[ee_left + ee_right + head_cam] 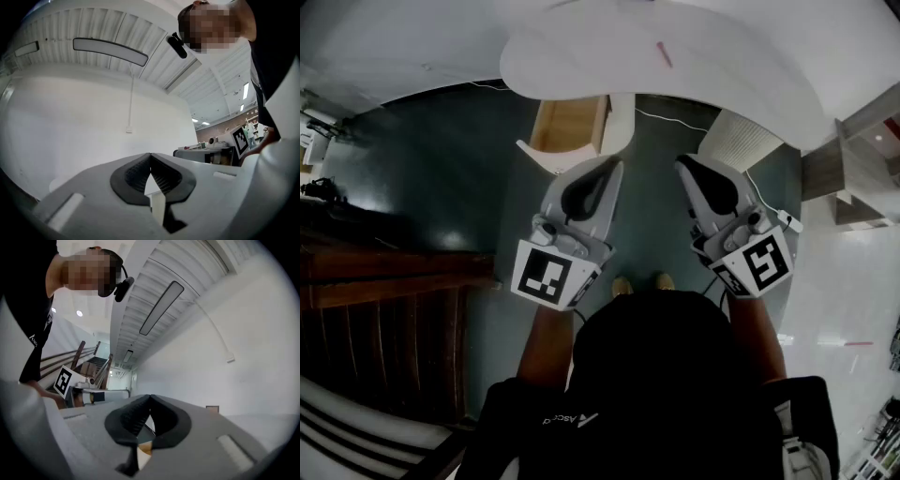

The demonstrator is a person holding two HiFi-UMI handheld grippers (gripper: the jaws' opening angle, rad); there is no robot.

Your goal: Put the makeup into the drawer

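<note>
Two grippers are held side by side in front of the person, above a dark floor point(441, 169), and both point toward a white rounded table point(750, 66). The left gripper point(613, 163) has its jaws brought together. In the left gripper view its ribbed black pads point(133, 176) meet at the tips with nothing between them, and a pale wall point(70, 126) lies beyond. The right gripper point(682, 161) is closed and empty in the same way, its pads point(126, 420) touching at the tips in the right gripper view. The makeup point(664, 54), a slim pink stick, lies on the table top, outside the drawer and well apart from both grippers. The drawer point(570, 124) stands pulled out from under the table's near edge with its wooden inside showing. Its white front point(546, 155) faces the person, just ahead of the left gripper. To the right of the drawer, ahead of the right gripper, stands a ribbed white unit point(739, 139). A thin white cable point(661, 117) runs across the floor between the two. A dark wooden staircase point(384, 309) fills the left side of the head view. The person's shoe tips point(623, 284) show between the two marker cubes point(548, 277).
</note>
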